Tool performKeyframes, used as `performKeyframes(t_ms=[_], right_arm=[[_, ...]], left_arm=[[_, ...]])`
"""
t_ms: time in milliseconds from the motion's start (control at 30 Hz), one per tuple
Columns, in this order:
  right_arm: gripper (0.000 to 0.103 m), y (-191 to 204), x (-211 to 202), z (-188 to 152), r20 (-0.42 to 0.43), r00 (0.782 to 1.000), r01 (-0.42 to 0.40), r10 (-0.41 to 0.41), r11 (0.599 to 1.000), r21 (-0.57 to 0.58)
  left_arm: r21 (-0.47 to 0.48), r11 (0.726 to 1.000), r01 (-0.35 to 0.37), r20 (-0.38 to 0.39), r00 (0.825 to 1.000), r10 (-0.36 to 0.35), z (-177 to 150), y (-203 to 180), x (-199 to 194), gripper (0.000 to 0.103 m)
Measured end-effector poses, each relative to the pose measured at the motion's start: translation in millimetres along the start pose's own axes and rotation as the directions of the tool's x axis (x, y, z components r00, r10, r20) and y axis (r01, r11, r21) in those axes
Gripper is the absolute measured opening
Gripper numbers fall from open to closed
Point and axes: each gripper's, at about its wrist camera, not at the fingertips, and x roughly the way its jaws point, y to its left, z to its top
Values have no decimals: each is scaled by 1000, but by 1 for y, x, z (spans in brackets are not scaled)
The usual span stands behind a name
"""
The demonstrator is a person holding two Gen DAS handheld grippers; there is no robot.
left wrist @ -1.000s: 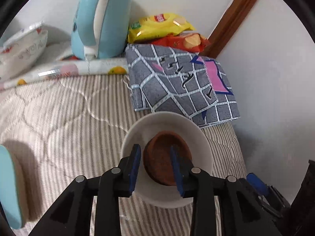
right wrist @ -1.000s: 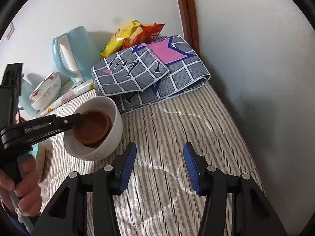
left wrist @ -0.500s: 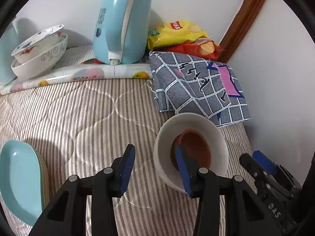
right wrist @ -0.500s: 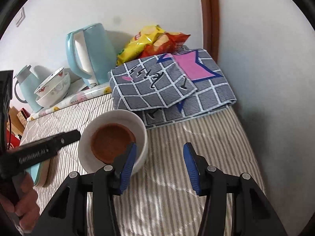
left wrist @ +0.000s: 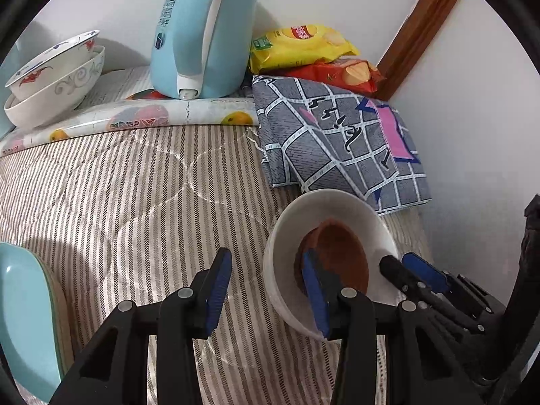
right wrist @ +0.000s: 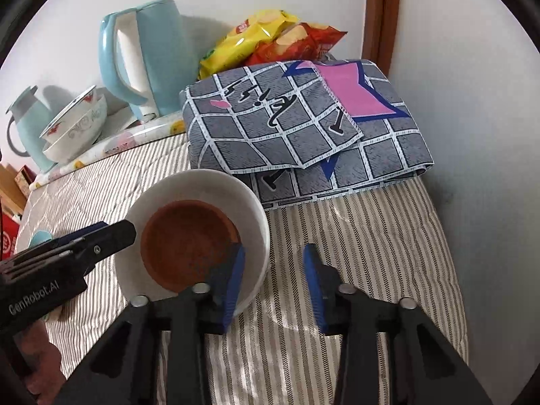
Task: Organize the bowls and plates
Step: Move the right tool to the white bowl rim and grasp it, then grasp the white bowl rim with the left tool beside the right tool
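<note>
On the bed (right wrist: 354, 236), a small dish (right wrist: 189, 239) sits inside a bowl (right wrist: 256, 216). Behind it lies a folded cloth (right wrist: 287, 128), snack bags (right wrist: 270, 37) behind that. My left tool (left wrist: 266, 283) and right tool (right wrist: 273, 280) each straddle the bowl's rim. A kettle (left wrist: 202, 30) and stacked bowls (left wrist: 57, 77) stand far left.

Black tongs (left wrist: 266, 290), blue pads (left wrist: 219, 290)

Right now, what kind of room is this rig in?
Probably a bedroom or dorm room at home: the bowls sit on a striped quilt like a bed, with a kettle and snack bags against the wall.
</note>
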Motion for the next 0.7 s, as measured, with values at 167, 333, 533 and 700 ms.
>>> performKeyframes(t_ms=[167, 333, 533, 700], right_arm=[[28, 5, 11, 0, -36, 999, 18, -19, 1000, -12], [28, 5, 21, 1, -68, 997, 32, -33, 999, -11], [28, 3, 26, 4, -88, 996, 33, -32, 999, 5], [34, -1, 29, 5, -90, 996, 14, -12, 1000, 18]], left_arm=[[17, 1000, -22, -9, 1000, 22, -1, -1, 11, 41], [27, 998, -57, -18, 998, 57, -1, 1, 21, 41], [43, 997, -69, -65, 995, 72, 0, 2, 36, 39], [39, 997, -60, -80, 995, 63, 1, 3, 41, 37]])
